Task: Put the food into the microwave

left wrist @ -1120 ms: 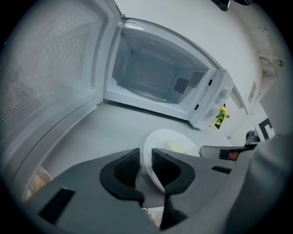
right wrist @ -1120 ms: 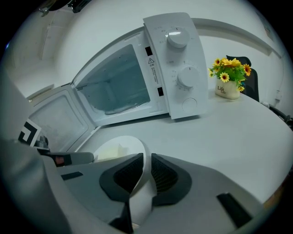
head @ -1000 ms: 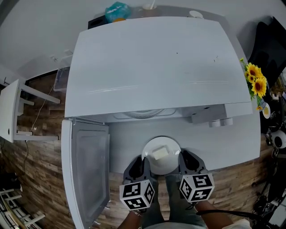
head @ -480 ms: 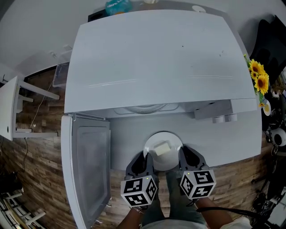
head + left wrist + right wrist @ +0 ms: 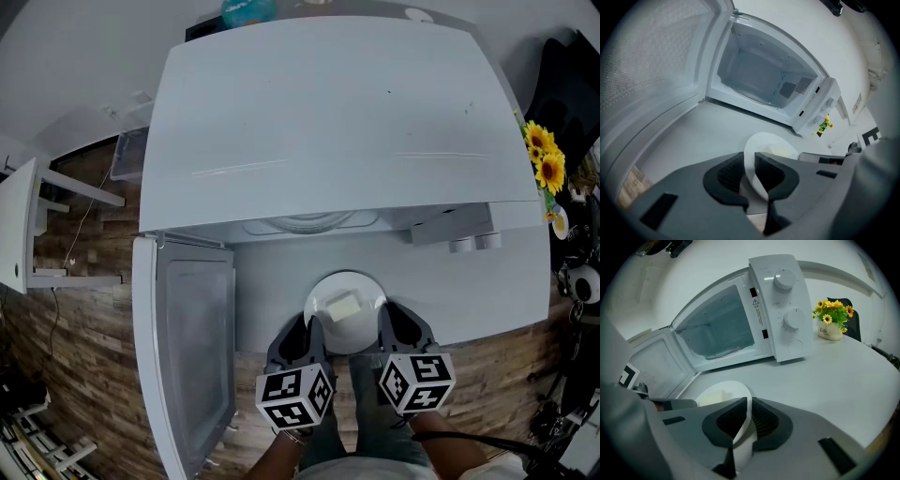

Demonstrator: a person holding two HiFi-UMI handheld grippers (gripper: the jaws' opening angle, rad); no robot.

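The plate (image 5: pixel 349 336) has edged nearer the open microwave (image 5: pixel 328 122); the left gripper (image 5: pixel 307 339) and the right gripper (image 5: pixel 384 330) each clamp its rim

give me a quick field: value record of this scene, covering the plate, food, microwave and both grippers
microwave: on the white table, no food in the cavity
door: swung open, at the left
plate: white, in front of the opening, outside the microwave
food: pale block on the plate
left gripper: jaws closed on the plate's left rim
right gripper: jaws closed on the plate's right rim
flowers: yellow, in a pot to the right of the microwave
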